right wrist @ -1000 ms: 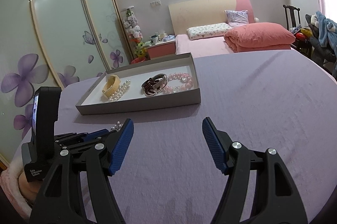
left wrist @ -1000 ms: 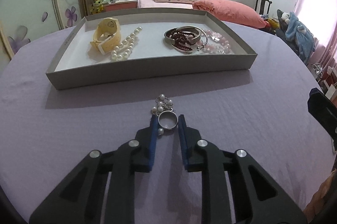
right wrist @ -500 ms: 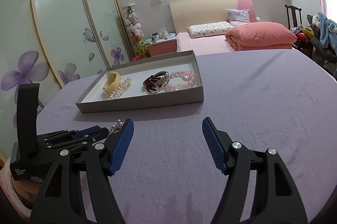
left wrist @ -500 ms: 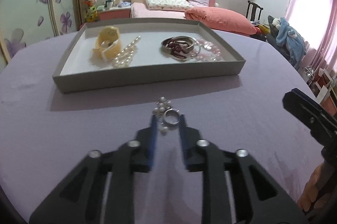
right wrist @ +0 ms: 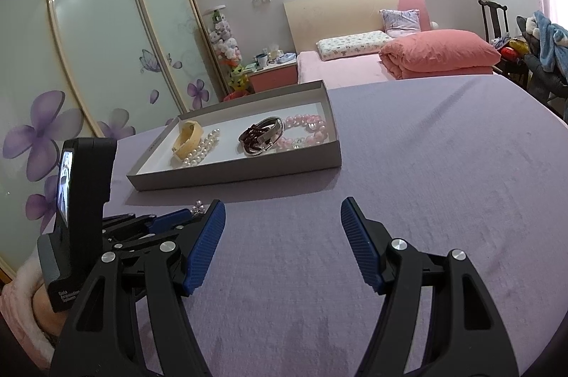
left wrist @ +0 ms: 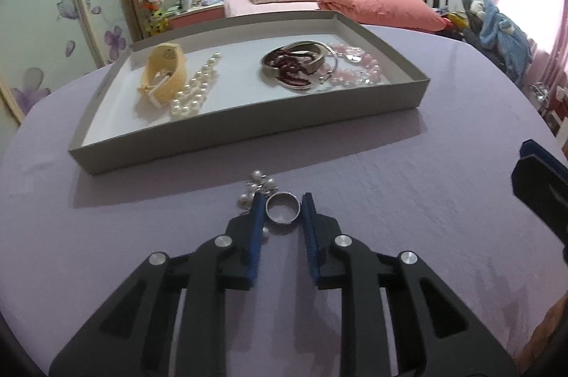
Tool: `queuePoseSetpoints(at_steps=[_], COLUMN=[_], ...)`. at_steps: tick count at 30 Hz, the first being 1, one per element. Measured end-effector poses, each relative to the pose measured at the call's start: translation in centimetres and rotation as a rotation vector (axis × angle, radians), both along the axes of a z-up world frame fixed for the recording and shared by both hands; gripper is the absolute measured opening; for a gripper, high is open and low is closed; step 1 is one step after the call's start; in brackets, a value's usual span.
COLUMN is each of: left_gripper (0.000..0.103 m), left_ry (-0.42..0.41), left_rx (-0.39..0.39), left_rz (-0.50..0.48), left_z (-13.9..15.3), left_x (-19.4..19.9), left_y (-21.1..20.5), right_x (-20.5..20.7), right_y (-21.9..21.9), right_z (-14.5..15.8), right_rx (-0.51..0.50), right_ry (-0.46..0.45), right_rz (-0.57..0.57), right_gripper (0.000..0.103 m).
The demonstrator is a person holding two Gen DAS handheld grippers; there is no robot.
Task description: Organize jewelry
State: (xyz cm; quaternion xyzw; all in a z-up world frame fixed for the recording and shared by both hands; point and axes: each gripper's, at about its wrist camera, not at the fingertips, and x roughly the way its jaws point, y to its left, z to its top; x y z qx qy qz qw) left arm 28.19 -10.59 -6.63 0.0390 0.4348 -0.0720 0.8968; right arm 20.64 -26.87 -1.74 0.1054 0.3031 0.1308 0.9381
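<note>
Ring [left wrist: 283,207] is bracketed between left claw [left wrist: 283,210] fingers, contact unclear; tray [left wrist: 248,125] lies straight ahead; right claw [right wrist: 283,247] is held open.

Home bedroom: bed [right wrist: 355,64] with pillows [right wrist: 351,44] at 12 o'clock, sliding wardrobe doors [right wrist: 88,50] with purple flowers at 10, plush toys [right wrist: 223,32], nightstand [right wrist: 273,75].

At the lower middle of our frame, our left gripper [left wrist: 283,212] brackets a silver ring [left wrist: 283,207] between its 2 blue pads [left wrist: 256,224], with pearls [left wrist: 259,187] clustered just above. Across the upper middle lies a tray [left wrist: 248,125] on the purple cloth [left wrist: 408,192], holding a watch [left wrist: 164,75] at left and bracelets [left wrist: 301,64] at right.
</note>
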Motion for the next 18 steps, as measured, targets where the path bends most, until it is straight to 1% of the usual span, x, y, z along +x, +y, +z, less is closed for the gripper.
queuePoseSetpoints(at_steps=[5, 11, 14, 18], left_gripper=[0.022, 0.022, 0.022, 0.022], left_ry=[-0.010, -0.038, -0.049, -0.063], left_rx=[-0.061, -0.112, -0.124, -0.121], left_rz=[-0.009, 0.017, 0.040, 0.091], left_z=[0.2, 1.1, 1.4, 1.5], left_x=[-0.7, -2.1, -2.8, -3.2], left_y=[1.4, 4.5, 6.2, 8.6], right_x=[-0.1, 0.0, 0.0, 0.2], right_y=[-0.2, 0.1, 0.5, 1.6], right_z=[0.1, 0.1, 0.0, -0.1], right_rx=[0.003, -0.009, -0.016, -0.023], right_ry=[-0.003, 0.000, 0.006, 0.016], right_rz=[-0.005, 0.004, 0.012, 0.038], right_gripper=[0.068, 0.068, 0.068, 0.068])
